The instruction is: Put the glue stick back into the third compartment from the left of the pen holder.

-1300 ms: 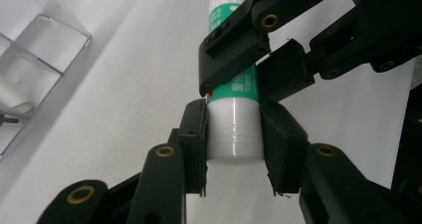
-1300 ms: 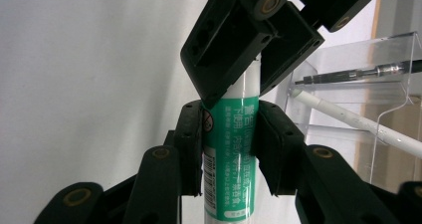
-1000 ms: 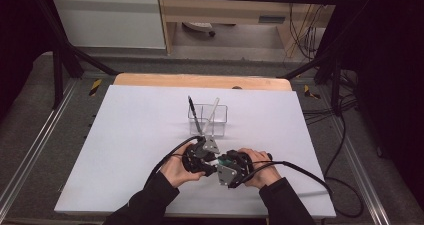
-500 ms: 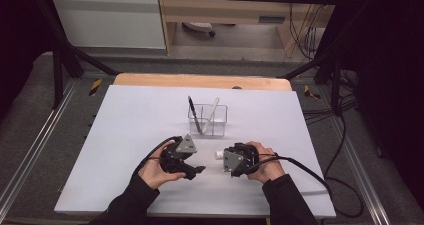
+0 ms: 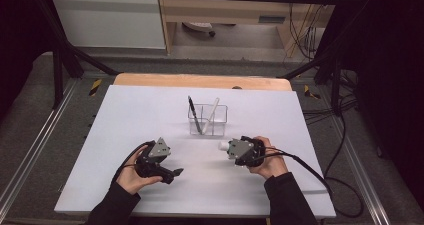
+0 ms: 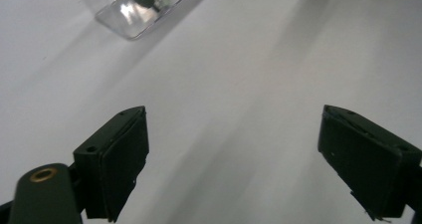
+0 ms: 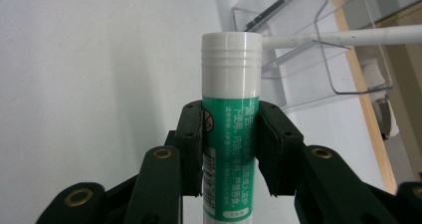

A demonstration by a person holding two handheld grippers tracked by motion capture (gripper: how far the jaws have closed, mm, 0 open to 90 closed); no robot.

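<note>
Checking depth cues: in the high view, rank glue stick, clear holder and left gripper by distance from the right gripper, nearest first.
1. glue stick: clamped in the right gripper.
2. clear holder: just beyond, up-left.
3. left gripper: far left, near the table's front edge.

This looks like a lab or recording workroom, not a home. The landmark is the white surface (image 5: 150, 115), a bare board laid over a wooden top whose edge (image 5: 200, 80) shows along its far side. Around the surface stands a black metal frame (image 5: 60, 60), with struts slanting down at both far corners. Metal rails (image 5: 30, 155) run along the grey floor to the left and right of the surface. To the right of it, loose black cables (image 5: 345, 110) trail across the floor. Beyond its far edge stand a white cabinet panel (image 5: 110, 20) and plain wooden furniture (image 5: 225, 10).
</note>
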